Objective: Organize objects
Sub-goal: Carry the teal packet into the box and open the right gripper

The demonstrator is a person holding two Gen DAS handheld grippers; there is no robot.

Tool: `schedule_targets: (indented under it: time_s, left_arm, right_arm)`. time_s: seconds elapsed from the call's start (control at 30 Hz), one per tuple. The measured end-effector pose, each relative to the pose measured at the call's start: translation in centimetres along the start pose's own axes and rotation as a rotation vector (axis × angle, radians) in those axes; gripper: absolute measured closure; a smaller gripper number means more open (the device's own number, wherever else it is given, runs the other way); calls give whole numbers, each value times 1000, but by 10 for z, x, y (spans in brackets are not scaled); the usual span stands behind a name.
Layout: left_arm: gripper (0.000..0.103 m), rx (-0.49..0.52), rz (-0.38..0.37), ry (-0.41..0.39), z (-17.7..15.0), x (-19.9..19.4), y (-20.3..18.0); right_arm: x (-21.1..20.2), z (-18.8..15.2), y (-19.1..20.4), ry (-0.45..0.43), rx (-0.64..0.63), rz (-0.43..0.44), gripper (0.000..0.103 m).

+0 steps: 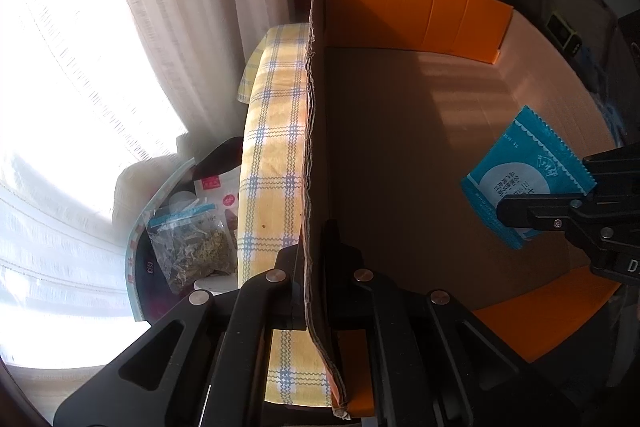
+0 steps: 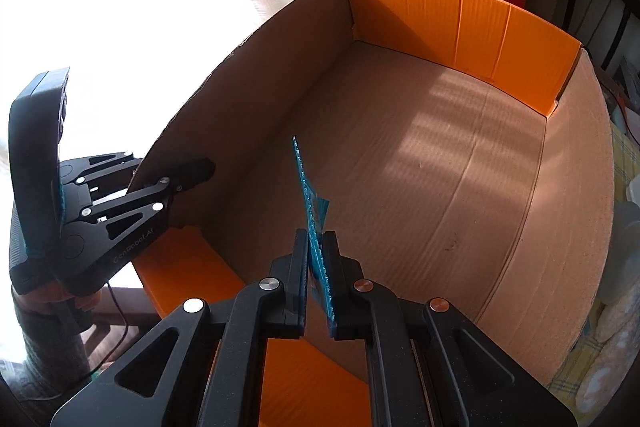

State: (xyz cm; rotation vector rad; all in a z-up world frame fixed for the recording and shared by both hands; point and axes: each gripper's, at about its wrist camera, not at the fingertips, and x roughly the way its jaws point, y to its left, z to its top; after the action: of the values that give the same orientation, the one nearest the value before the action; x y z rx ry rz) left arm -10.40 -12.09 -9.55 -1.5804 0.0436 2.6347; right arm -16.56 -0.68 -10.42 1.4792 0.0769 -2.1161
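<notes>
Placing step now. Your right gripper (image 2: 316, 267) pinches blue sachet (image 2: 314, 211) over cardboard box (image 2: 460, 163) floor, at 6 o'clock. Left gripper (image 1: 316, 287) clamps box wall. Next: lower, open jaws.

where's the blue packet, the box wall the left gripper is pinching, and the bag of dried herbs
blue packet (image 1: 516, 175), left wrist view, round white label.
box wall (image 1: 316, 163), left wrist view, inner face.
bag of dried herbs (image 1: 192, 247), left wrist view, contents.
</notes>
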Motion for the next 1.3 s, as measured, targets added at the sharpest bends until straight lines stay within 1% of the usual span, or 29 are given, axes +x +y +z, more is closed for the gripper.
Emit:
schedule_targets:
  time_s: [0.17,0.33,0.43,0.53,0.63,0.7,0.8,0.93,1.0,1.13,1.3]
  left_arm:
    - [99,3,0,0,-2,4,-2]
    - [99,1,0,-2,-2,4,-3]
    - [99,-3,-2,-2,-3,5,-3]
    - [99,-3,-3,-2,-3,6,-3]
    - [99,1,-2,0,-4,7,-2]
    - [99,4,-1,1,-3,9,-1]
    - [99,5,0,2,-3,9,0]
    - [98,4,0,2,-3,8,0]
    - [98,5,0,2,-3,8,1]
    - [98,11,7,3,-4,9,0]
    - [98,12,8,7,-5,9,1]
  right_arm:
    - [13,0,8,34,1,45,96]
    - [24,-2,12,86,-8,50,96]
    - [25,-2,12,109,-2,39,94]
    - [24,-1,11,116,-7,4,92]
    - [19,-1,9,99,-8,-17,88]
    - [12,-1,6,71,-10,-55,77]
    - [1,-2,0,32,-9,-116,71]
    - [-12,-8,-9,-3,-4,-167,68]
    - [-18,-10,-11,-26,-6,-188,65]
    - [-31,-5,-4,-65,-18,-219,65]
    - [-48,-21,-1,-114,-27,-255,65]
